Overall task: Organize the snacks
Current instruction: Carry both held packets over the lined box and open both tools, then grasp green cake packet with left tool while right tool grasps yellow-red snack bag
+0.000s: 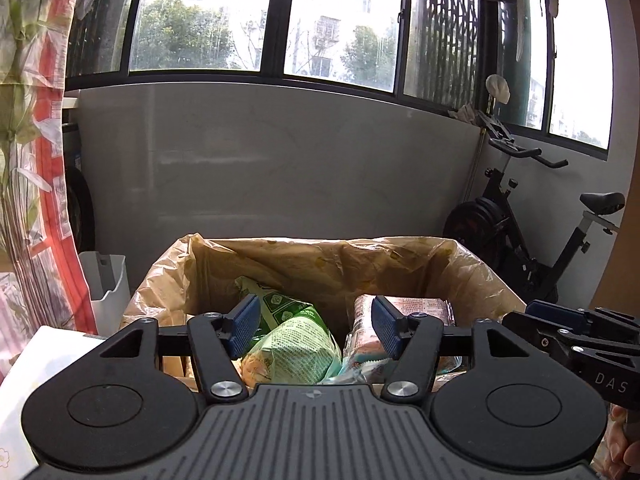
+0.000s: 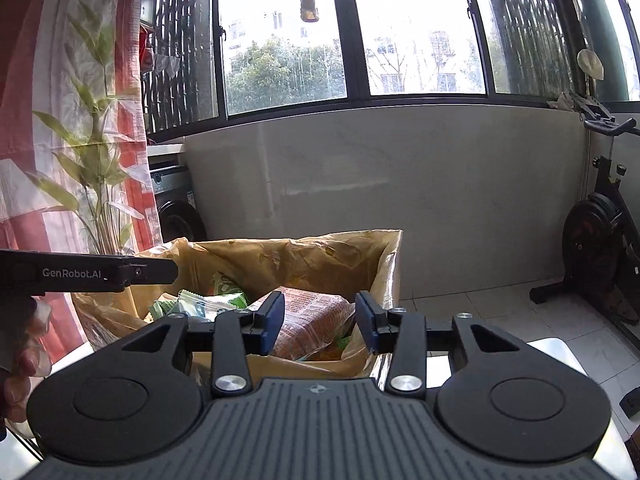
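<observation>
Blue-padded, my left gripper [image 1: 314, 326] and right gripper [image 2: 320, 322] both hang with jaws apart, gripping nothing, above the plastic-lined box [image 1: 400, 258] of snack packets [image 1: 296, 344].

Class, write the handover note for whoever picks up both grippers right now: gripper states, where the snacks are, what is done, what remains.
Left gripper: open, empty, above the near edge of the box.
Right gripper: open, empty, above the same box from its right side.
Snacks: green packet and reddish packet lie inside the plastic-lined box, with other wrappers beside them.
Done: those packets are in the box.
Left: no loose snacks show in either view; look around before finishing.
</observation>
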{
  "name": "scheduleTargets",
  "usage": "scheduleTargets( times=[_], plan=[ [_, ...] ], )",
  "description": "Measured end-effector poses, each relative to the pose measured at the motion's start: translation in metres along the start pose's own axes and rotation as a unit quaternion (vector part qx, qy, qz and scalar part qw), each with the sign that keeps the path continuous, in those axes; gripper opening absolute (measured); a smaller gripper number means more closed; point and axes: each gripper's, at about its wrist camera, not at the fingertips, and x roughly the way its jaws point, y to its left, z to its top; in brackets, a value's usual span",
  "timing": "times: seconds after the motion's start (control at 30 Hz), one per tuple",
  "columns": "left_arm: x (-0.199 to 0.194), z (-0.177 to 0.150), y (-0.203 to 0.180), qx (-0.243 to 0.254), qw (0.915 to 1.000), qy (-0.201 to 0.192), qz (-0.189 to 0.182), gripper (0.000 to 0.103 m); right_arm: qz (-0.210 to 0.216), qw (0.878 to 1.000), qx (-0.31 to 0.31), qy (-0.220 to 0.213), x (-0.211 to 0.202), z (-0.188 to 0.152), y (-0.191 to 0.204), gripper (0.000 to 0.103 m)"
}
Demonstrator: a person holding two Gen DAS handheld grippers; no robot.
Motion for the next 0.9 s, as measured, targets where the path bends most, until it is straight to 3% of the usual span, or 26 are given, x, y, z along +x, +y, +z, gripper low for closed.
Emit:
scheduleTargets(
  times=[0.17, 0.33, 0.47, 0.53, 0.77, 0.9],
  plan=[
    [-0.027, -0.012, 0.025, -0.020, 0.9997, 0.010, 0.011, 0.067, 0.014, 0.999, 0.023, -0.027, -0.036, -0.009, 0.003, 0.045],
    [-0.067, -0.026, 0.040, -0.009, 0.9997, -0.001, 0.022, 0.073, 0.030, 0.997, 0.039, -0.064, -0.070, -0.031, 0.013, 0.057],
    [-0.087, -0.049, 0.051, 0.010, 0.9989, 0.012, 0.044, 0.074, 0.029, 0.997, 0.051, -0.051, -0.081, -0.059, 0.024, 0.057],
    [-0.090, -0.067, 0.059, 0.006, 0.9985, 0.030, 0.046, 0.074, 0.027, 0.998, 0.053, -0.029, -0.079, -0.078, 0.032, 0.057],
    [-0.092, -0.118, 0.088, -0.022, 0.9946, 0.078, 0.064, 0.074, 0.035, 0.992, 0.032, 0.115, -0.046, -0.149, 0.063, 0.057],
    [-0.090, -0.137, 0.098, -0.019, 0.9926, 0.099, 0.069, 0.074, 0.030, 0.982, -0.018, 0.184, -0.035, -0.176, 0.080, 0.067]
  ],
)
